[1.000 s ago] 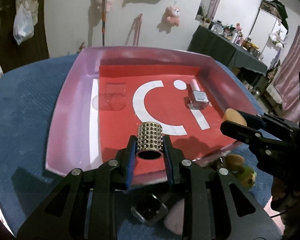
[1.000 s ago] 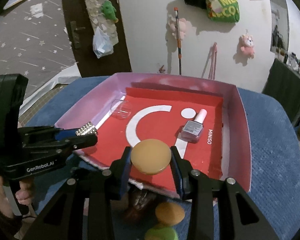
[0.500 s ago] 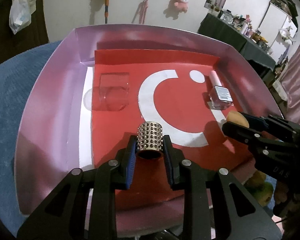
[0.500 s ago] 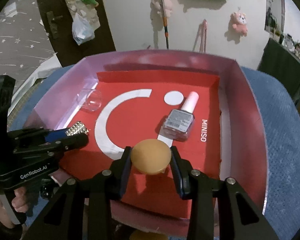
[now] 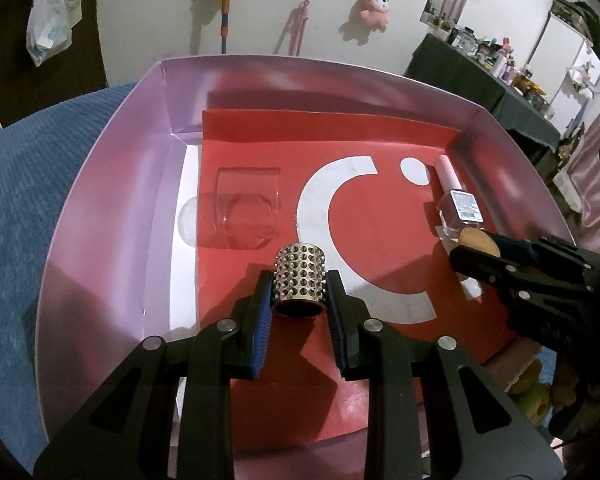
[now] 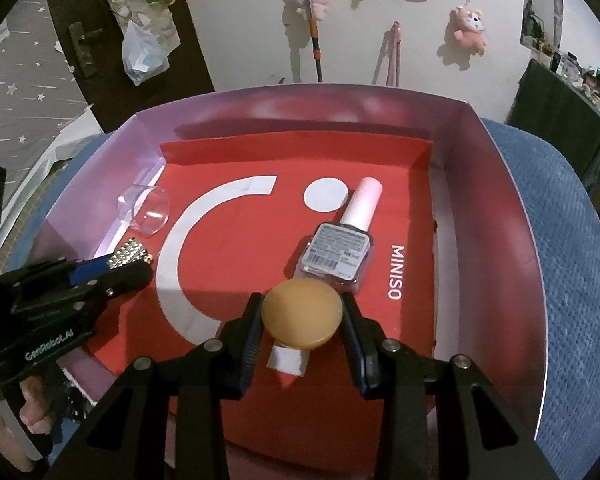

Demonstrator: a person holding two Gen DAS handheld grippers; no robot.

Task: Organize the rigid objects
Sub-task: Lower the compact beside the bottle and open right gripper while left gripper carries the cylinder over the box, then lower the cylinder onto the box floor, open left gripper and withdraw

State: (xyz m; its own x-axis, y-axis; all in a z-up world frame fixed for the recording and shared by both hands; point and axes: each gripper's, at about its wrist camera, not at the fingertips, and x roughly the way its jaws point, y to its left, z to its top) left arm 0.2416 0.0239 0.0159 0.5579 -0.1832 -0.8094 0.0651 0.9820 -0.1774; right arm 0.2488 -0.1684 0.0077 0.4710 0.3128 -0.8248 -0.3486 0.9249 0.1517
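Note:
My left gripper (image 5: 300,292) is shut on a studded metal cylinder (image 5: 300,280) and holds it over the left part of the red-floored pink tray (image 5: 112,184). My right gripper (image 6: 302,316) is shut on a round tan disc (image 6: 302,314) over the tray's (image 6: 496,208) near right part, just in front of a nail polish bottle (image 6: 340,252) that lies flat. A clear glass cup (image 5: 246,210) lies on its side at the tray's left; it also shows in the right wrist view (image 6: 144,210). The right gripper (image 5: 476,250) shows in the left view, the left gripper (image 6: 140,264) in the right.
The tray sits on a blue textured cloth (image 6: 572,260). Small green and tan objects (image 5: 532,392) lie outside the tray's near right edge. A dark table with bottles (image 5: 480,76) stands at the far right, and a wall with hanging toys is behind.
Both grippers have moved forward from the tray's near edge to over its floor, still holding the cylinder and the disc. The disc is now close to the nail polish bottle.

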